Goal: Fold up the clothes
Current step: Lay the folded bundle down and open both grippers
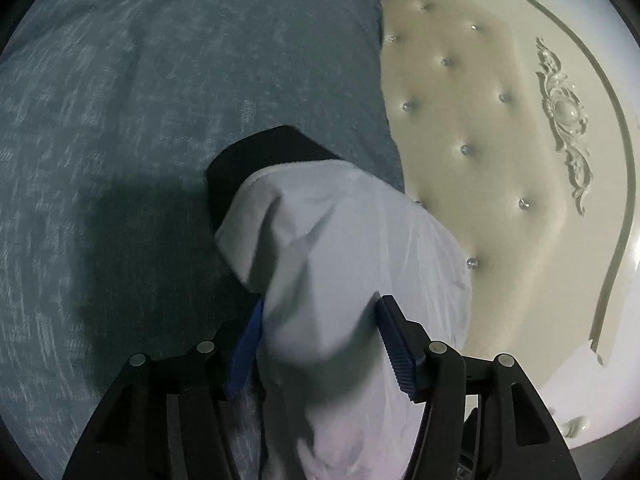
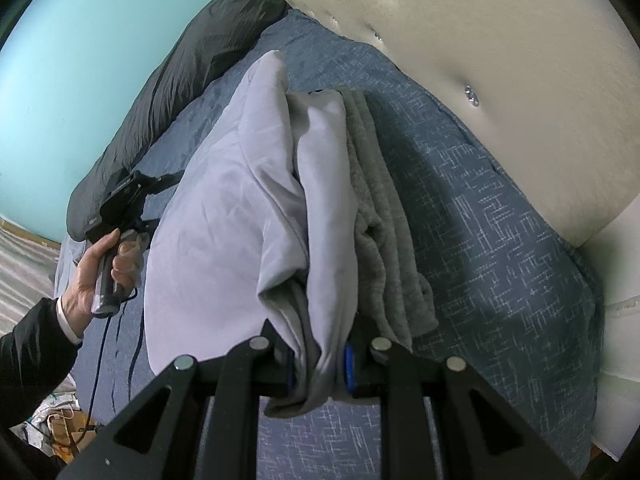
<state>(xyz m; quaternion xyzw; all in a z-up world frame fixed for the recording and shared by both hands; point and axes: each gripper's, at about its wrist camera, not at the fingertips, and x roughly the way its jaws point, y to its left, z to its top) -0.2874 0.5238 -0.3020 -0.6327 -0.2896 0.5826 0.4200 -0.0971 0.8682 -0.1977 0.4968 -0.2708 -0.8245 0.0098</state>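
A pale lavender garment (image 2: pixel 224 200) with a grey fleece lining (image 2: pixel 380 208) lies bunched lengthwise on the blue bedspread (image 2: pixel 500 240). My right gripper (image 2: pixel 320 364) is shut on its near folded end, with cloth squeezed between the blue pads. In the left wrist view, my left gripper (image 1: pixel 320 340) holds a thick bundle of the same garment (image 1: pixel 340 240) above the bed. A black part (image 1: pixel 264 156) sticks out beyond the bundle. The right wrist view shows the left gripper (image 2: pixel 158 202) at the garment's left edge, held by a person's hand (image 2: pixel 104 264).
A cream tufted headboard (image 1: pixel 480 140) (image 2: pixel 480 40) borders the bed on the right. A dark quilted cover (image 2: pixel 180 64) lies along the far side by the teal wall (image 2: pixel 60 80). Clutter (image 2: pixel 60 428) sits on the floor at bottom left.
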